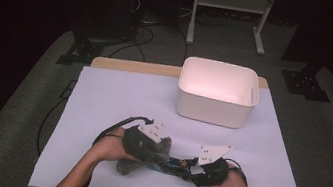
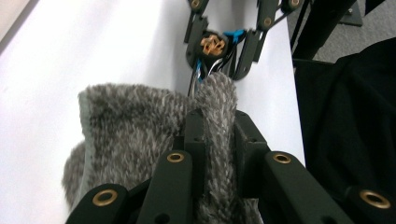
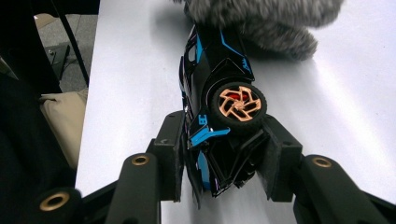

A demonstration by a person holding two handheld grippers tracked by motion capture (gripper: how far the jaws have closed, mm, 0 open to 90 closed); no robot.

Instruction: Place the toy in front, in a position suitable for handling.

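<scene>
Black jaws of the left gripper (image 2: 212,140) rise from the bottom of the left gripper view, drawn almost together and pinching a fold of a grey fuzzy cloth (image 2: 135,135) between their pads. That cloth bunches out to one side of the jaws and lies on the white table sheet (image 2: 93,46). Just past the fold sits a toy car (image 2: 219,46), of which a copper-coloured wheel and blue trim show, with the right gripper's black links on either side of it.

In the right gripper view, the right gripper (image 3: 222,158) has its jaws partly open and closed on one end of the toy car (image 3: 219,79), the pads pressing its two sides. A black body with blue lines and a copper spoked wheel with red behind it face the camera. The car's far end runs under the grey fuzzy cloth (image 3: 271,18), which covers it there. No readable writing shows on the car or the cloth.

From the high view, the left gripper (image 1: 157,155) and the right gripper (image 1: 192,171) meet near the table's front edge, the cloth (image 1: 140,152) and car (image 1: 176,165) between them, each gripper in a hand. Farther back on the sheet (image 1: 113,95), well apart from the grippers, stands a white bin (image 1: 213,106). Beyond the table, cables lie on the grey floor (image 1: 162,42).
</scene>
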